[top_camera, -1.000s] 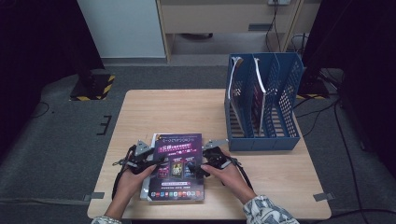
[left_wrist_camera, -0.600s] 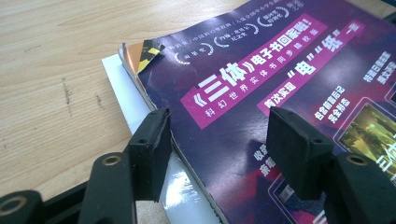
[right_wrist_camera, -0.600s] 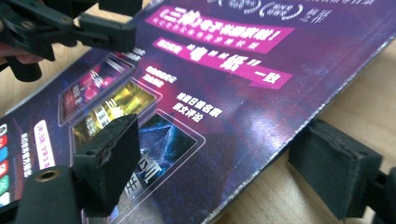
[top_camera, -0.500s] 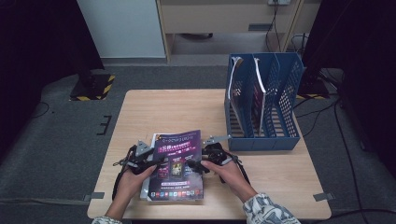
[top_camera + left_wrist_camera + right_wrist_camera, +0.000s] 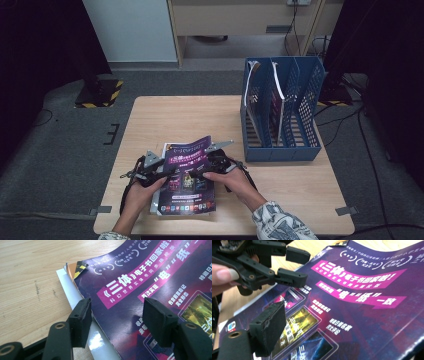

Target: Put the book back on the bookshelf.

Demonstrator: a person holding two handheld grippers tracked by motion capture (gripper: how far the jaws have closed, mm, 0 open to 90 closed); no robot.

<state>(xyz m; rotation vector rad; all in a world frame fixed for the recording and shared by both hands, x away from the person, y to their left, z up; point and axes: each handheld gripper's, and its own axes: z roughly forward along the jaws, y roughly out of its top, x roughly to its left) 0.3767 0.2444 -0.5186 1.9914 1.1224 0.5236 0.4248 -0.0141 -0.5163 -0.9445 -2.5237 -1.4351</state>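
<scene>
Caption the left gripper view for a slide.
Left gripper, open, straddles the edge of a purple magazine on the wooden table.

looks like an office or lab corner

small wooden table [image 5: 165, 120] on grey carpet [image 5: 65, 165], blue magazine file rack [image 5: 281, 107], cables [image 5: 367, 150] trailing on the floor, hazard-striped stand base [image 5: 100, 93], probably a desk or cabinet [image 5: 240, 20] behind.
</scene>
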